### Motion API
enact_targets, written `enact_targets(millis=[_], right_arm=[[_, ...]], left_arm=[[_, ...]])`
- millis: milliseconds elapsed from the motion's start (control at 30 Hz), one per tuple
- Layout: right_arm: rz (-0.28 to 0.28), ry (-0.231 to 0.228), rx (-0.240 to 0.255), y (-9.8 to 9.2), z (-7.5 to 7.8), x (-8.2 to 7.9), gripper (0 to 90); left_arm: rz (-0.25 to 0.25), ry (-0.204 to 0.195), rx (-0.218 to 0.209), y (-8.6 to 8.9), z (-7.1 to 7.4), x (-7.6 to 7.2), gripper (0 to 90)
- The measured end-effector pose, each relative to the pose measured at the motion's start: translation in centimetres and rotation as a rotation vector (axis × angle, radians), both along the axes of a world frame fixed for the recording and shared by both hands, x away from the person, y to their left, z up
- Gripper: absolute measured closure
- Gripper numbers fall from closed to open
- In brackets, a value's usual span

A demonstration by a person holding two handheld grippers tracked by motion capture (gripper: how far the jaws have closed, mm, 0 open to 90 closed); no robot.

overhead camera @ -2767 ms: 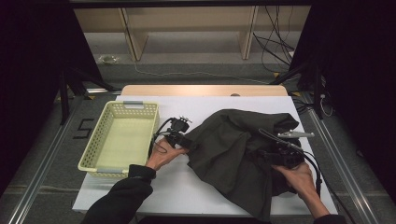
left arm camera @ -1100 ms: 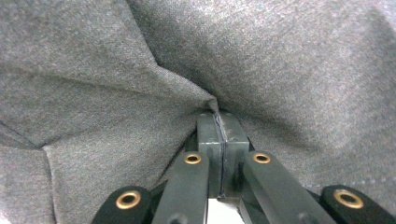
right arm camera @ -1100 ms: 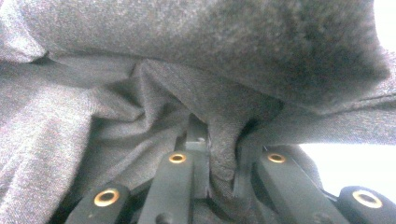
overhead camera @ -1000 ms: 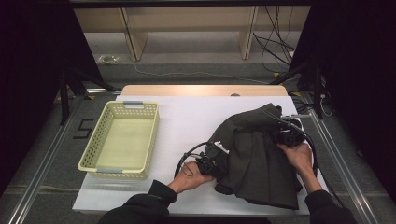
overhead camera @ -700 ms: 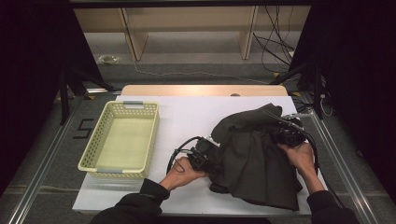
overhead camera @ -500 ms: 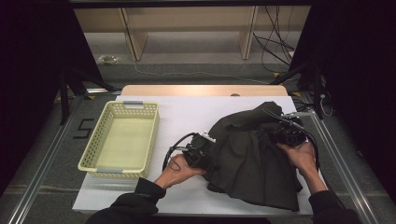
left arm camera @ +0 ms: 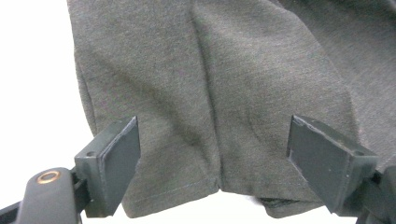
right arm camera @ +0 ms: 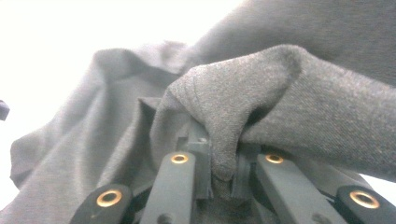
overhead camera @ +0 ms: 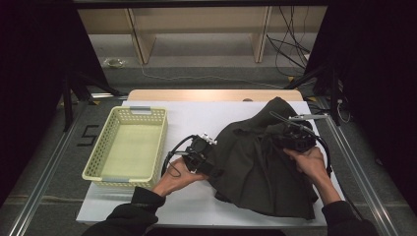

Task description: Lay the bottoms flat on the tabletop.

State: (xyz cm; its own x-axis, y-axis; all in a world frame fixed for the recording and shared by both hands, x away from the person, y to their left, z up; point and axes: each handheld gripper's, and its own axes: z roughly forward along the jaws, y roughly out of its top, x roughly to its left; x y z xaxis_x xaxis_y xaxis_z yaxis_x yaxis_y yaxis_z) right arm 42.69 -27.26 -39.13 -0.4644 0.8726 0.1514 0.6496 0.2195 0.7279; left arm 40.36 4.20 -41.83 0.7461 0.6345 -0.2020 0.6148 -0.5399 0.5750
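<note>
My pale yellow perforated plastic basket (overhead camera: 129, 147) sits empty at the table's left. The dark grey cloth garment (overhead camera: 265, 162) lies right of it on the white table (overhead camera: 196, 110). My right gripper (overhead camera: 294, 141) pinches a fold of it; my left gripper (overhead camera: 202, 156), jaws just spread wide, frames its hem without pressing.

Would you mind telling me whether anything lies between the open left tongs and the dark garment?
Nothing visible does. The left tongs, whose jaws have just been opening, stand apart with the dark garment right in front, bare white table beside it.
</note>
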Motion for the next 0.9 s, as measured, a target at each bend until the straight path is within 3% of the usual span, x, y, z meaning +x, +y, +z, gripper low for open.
enact_targets(millis=[533,900], right_arm=[[0.06,-0.017,0.009,4.6,0.2,1.1,82.5],[0.062,-0.01,0.001,6.0,-0.1,2.3,82.5]], left_arm=[[0.048,-0.017,-0.003,2.2,0.6,0.4,16.2],[0.067,-0.022,-0.009,2.9,0.7,0.5,16.2]])
